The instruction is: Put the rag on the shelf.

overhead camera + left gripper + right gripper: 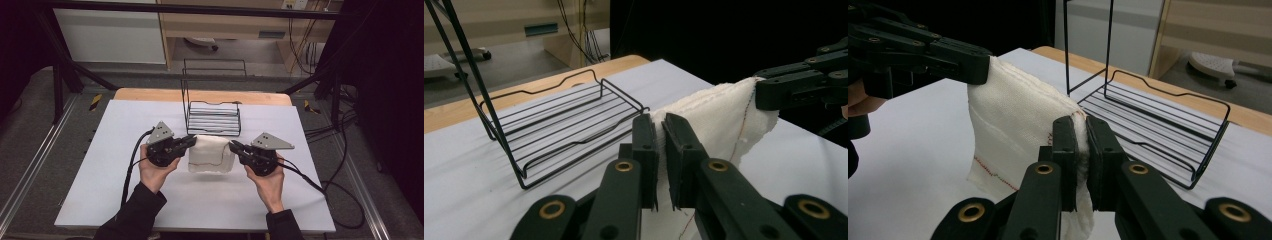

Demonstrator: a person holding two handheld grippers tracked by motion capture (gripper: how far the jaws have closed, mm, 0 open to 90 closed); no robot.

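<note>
The folded white terry cloth with a red stitched line (211,153) is held clear of the white table surface (200,210), just in front of the black wire rack (212,117). It is suspended between the two grippers so that its lower edge hangs free, which keeps the layers together.

The left gripper (192,140) is clamped on the cloth's left upper corner; in the left gripper view its jaws are pressed together on the fabric (704,125). The right gripper (233,145) is clamped likewise on the right upper corner, with fabric pinched between the pads.

Opposite corners are gripped so that the cloth is kept spread and level. The rack stands directly behind, probably as the intended resting place.
</note>
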